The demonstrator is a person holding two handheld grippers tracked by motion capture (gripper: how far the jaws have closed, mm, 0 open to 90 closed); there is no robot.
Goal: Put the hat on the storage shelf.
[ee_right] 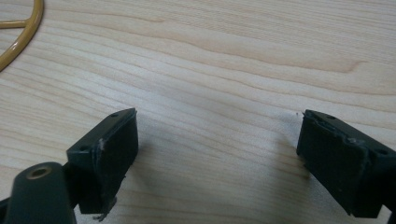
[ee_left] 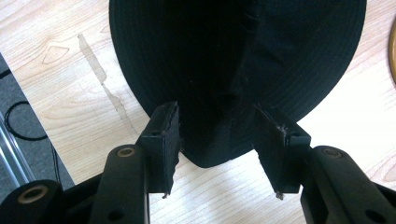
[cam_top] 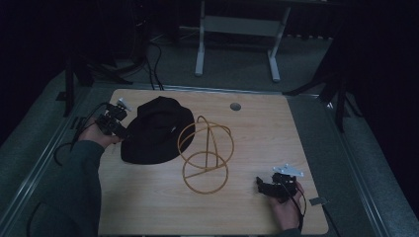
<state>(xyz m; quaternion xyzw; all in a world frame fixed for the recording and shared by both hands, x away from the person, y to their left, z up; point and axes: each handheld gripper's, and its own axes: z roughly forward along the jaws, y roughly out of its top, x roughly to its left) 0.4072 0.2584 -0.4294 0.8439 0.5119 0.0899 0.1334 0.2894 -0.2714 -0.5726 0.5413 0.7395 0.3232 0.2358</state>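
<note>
A black fabric bucket hat (cam_top: pixel 157 131) lies flat on the left part of the light wooden bench (cam_top: pixel 247 123), just left of a yellow wire hat stand (cam_top: pixel 206 154). The left gripper (cam_top: pixel 120 129) sits at the hat's left brim, jaws partly open with the brim edge between them, pads not pressing it. The right gripper (cam_top: pixel 260 184), near right, rests with jaws wide open over bare wood, holding nothing.

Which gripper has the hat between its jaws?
The left gripper: the brim of the black hat lies between its open jaws. The right gripper has only bare table between its jaws, apart from the hat.
</note>
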